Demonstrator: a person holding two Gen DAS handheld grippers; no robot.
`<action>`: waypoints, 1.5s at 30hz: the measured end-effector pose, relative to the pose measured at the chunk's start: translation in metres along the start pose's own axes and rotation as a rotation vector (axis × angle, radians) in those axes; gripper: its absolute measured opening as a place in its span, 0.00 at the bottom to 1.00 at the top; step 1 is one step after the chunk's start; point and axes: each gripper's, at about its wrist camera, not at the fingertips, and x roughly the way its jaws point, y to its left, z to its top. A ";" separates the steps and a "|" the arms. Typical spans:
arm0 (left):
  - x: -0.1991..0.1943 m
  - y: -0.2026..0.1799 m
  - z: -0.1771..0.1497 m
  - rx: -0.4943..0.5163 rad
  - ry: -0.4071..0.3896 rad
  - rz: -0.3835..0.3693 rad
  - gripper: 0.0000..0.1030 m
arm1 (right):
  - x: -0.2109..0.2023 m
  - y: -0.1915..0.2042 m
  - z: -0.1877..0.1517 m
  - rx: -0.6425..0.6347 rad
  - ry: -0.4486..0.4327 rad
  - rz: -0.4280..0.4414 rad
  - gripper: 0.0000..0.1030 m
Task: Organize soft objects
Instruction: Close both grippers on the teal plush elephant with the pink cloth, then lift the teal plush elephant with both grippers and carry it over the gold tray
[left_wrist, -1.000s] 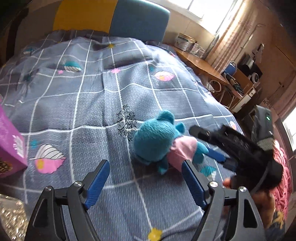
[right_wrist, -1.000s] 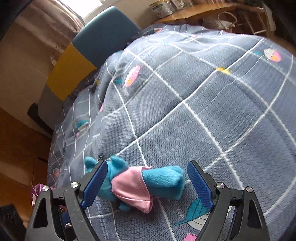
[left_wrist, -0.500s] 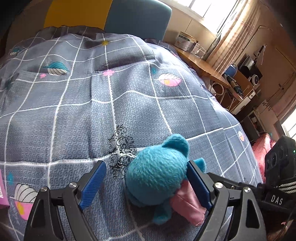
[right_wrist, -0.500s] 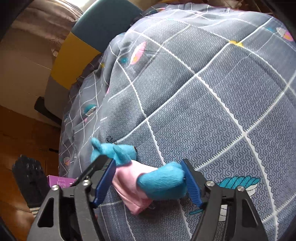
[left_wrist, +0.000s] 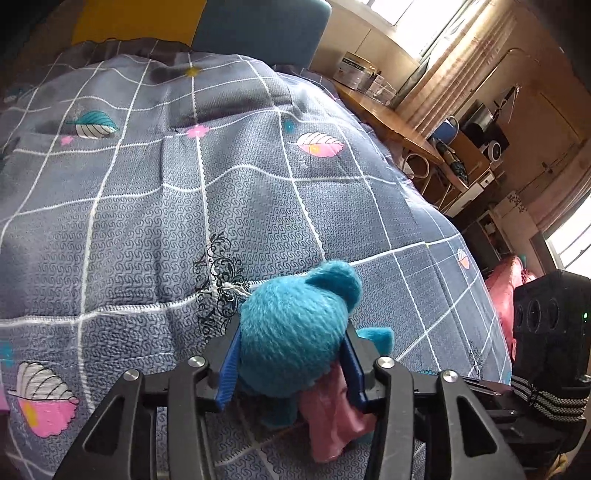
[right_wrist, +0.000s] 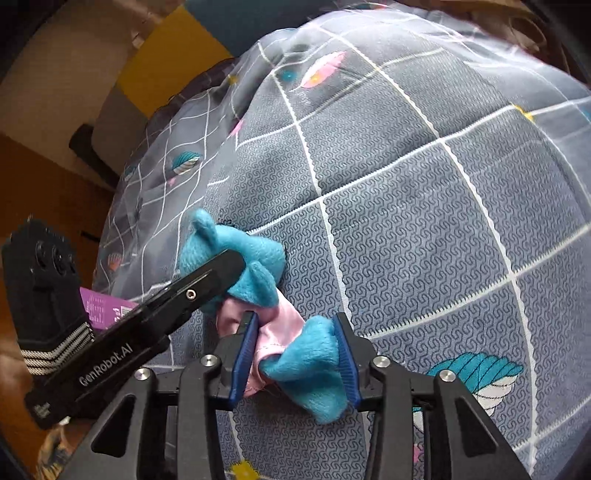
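Observation:
A teal plush toy (left_wrist: 295, 328) in a pink dress (left_wrist: 332, 413) lies on the grey checked quilt (left_wrist: 147, 221). My left gripper (left_wrist: 290, 360) has the toy's round head between its blue pads. Its jaws are closing and both pads press the fur. In the right wrist view my right gripper (right_wrist: 295, 360) is around the toy's leg (right_wrist: 310, 365) and the dress hem (right_wrist: 277, 328). Its jaws are closing too, with the pads squeezing the plush. From that side the left gripper's black finger (right_wrist: 199, 291) crosses the toy's head (right_wrist: 236, 251).
A purple box (right_wrist: 103, 306) lies at the quilt's left edge. A yellow and blue headboard (left_wrist: 221, 22) rises behind the bed. A wooden desk (left_wrist: 388, 114) with containers runs along the right. Pink cloth (left_wrist: 506, 288) lies beyond the bed's right edge.
Both grippers came in from apart and closed onto the toy: the left now pinches its head, the right its leg and dress. The right gripper also rolled.

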 end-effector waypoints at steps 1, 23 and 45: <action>-0.003 -0.001 0.000 0.007 -0.002 0.001 0.45 | 0.001 0.003 -0.001 -0.019 0.012 0.015 0.39; -0.129 -0.032 0.033 0.162 -0.121 0.137 0.45 | -0.061 0.070 -0.005 -0.200 -0.205 0.204 0.21; -0.310 0.103 0.018 -0.020 -0.315 0.301 0.45 | -0.063 0.287 -0.018 -0.412 -0.212 0.208 0.18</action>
